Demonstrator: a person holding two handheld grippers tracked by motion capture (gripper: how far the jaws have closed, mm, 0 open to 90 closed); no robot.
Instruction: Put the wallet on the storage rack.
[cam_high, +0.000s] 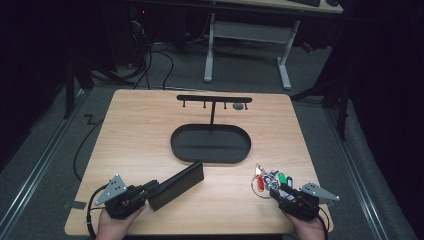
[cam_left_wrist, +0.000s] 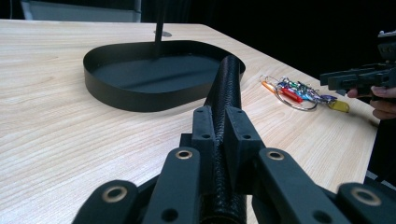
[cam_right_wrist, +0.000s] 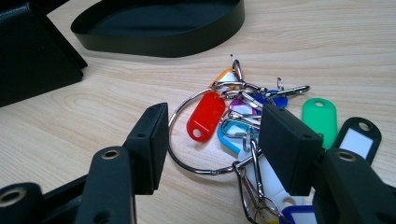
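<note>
A flat black textured case (cam_high: 177, 184) lies slanted on the wooden table near the front left. My left gripper (cam_high: 152, 189) is shut on its near end. In the left gripper view the case (cam_left_wrist: 226, 88) runs edge-on away from the jaws (cam_left_wrist: 219, 126) toward the black oval tray (cam_left_wrist: 121, 95). A bunch of keys with coloured tags on a large metal ring (cam_high: 267, 178) lies at the front right. My right gripper (cam_right_wrist: 212, 135) stands open with its jaws on either side of the ring (cam_right_wrist: 187, 161); a red tag (cam_right_wrist: 205, 114) lies inside the ring.
The black oval tray (cam_high: 175, 145) sits mid-table, with a thin post rising to a hook bar (cam_high: 214, 98) behind it. A corner of the case (cam_right_wrist: 32, 60) shows at the left of the right gripper view. A desk frame stands on the floor beyond the table.
</note>
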